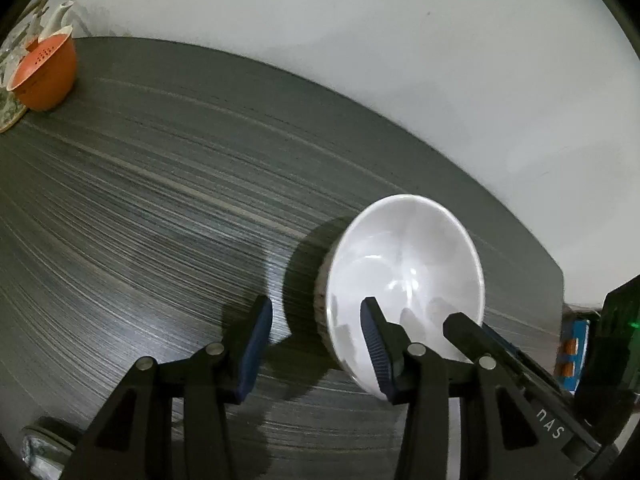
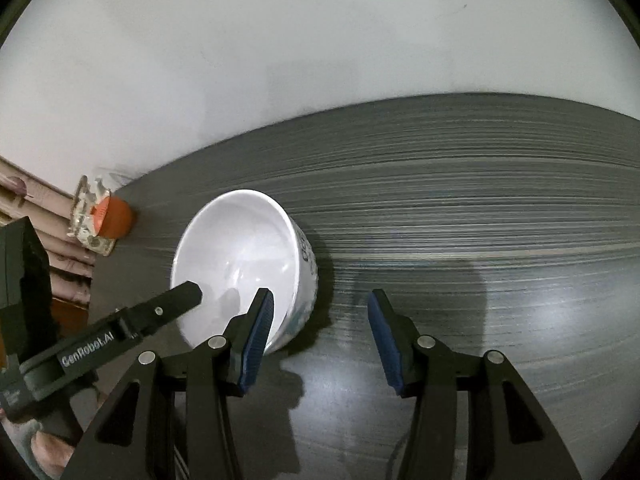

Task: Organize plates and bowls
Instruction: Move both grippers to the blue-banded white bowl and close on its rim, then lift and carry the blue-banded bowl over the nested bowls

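Observation:
A white bowl (image 1: 404, 264) (image 2: 236, 252) with blue print on its outer wall stands upright on the dark wood-grain table (image 1: 160, 200) (image 2: 480, 220). My left gripper (image 1: 316, 304) is open and straddles the bowl's left wall, one pad inside and one outside, neither pressing. My right gripper (image 2: 320, 294) is open astride the opposite wall; its left finger (image 2: 260, 320) is over the rim and its right finger (image 2: 384, 332) stands well clear on the table. Each view also shows one finger (image 1: 464, 328) (image 2: 180, 300) of the other gripper reaching into the bowl.
An orange perforated bowl (image 1: 44, 72) (image 2: 114, 216) with a white utensil in it sits on a patterned tray at the table's far corner. A white wall rises behind. The table's side edge (image 1: 560, 276) runs close past the bowl. A person's hand (image 2: 44, 452) holds the left gripper.

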Motion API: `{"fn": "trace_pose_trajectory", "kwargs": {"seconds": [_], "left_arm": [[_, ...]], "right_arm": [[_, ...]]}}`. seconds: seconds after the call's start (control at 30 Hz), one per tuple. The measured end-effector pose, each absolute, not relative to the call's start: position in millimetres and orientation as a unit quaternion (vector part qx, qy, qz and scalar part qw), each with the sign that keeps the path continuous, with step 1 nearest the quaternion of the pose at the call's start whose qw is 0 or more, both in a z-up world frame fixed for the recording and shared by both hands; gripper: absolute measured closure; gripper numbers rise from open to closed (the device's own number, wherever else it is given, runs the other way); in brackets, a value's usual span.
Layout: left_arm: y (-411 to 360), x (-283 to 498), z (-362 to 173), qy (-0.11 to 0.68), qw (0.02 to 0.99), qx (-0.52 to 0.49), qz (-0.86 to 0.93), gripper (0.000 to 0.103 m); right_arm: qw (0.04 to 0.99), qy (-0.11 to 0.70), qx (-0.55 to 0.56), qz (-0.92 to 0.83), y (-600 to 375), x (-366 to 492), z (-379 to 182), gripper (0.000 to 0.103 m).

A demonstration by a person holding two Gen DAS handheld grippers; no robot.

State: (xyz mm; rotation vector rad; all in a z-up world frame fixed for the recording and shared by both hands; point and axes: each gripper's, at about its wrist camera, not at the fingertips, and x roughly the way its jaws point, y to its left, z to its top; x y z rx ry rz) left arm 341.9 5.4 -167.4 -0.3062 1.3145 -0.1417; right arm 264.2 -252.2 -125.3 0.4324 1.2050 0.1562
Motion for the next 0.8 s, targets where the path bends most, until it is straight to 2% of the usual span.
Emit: {"fn": "trace_pose_trajectory", "kwargs": {"seconds": [0.03, 0.07, 0.1, 0.2, 0.27, 0.33, 0.57, 0.8], "left_arm": [[6.1, 342.6, -169.4, 0.609, 0.778, -0.141, -0.063, 0.058], [6.7, 342.7, -170.7, 0.609, 0.778, -0.142, -0.063, 0.065], [5.2, 346.1, -173.0, 0.61, 0.776, -0.145, -0.066, 0.071], [4.6, 349.3, -175.0, 0.611, 0.772, -0.156, -0.076, 0.079], [1.1, 346.7, -172.4, 0.609, 0.773, -0.155, -0.083, 0.088], [-2.3, 342.4, -168.6, 0.611, 0.775, -0.144, -0.079, 0.088], [-16.9, 316.2, -143.8, 0.603, 0.783, -0.123, -0.09, 0.088], [-36.1, 272.3, -103.5, 0.58, 0.801, -0.108, -0.099, 0.088]], "right_arm": [[0.798, 0.565, 0.2, 0.072, -250.5, 265.7, -128.5, 0.056], [0.796, 0.566, 0.2, 0.075, -248.6, 267.6, -131.5, 0.056], [0.794, 0.57, 0.197, 0.076, -245.5, 269.9, -134.9, 0.059], [0.795, 0.572, 0.19, 0.073, -240.9, 271.6, -140.0, 0.067], [0.793, 0.571, 0.195, 0.081, -238.9, 272.6, -142.1, 0.073], [0.793, 0.569, 0.201, 0.086, -237.7, 272.5, -141.5, 0.083], [0.797, 0.566, 0.194, 0.083, -236.8, 257.3, -128.3, 0.083], [0.814, 0.545, 0.183, 0.08, -247.2, 220.1, -84.8, 0.083]]}}
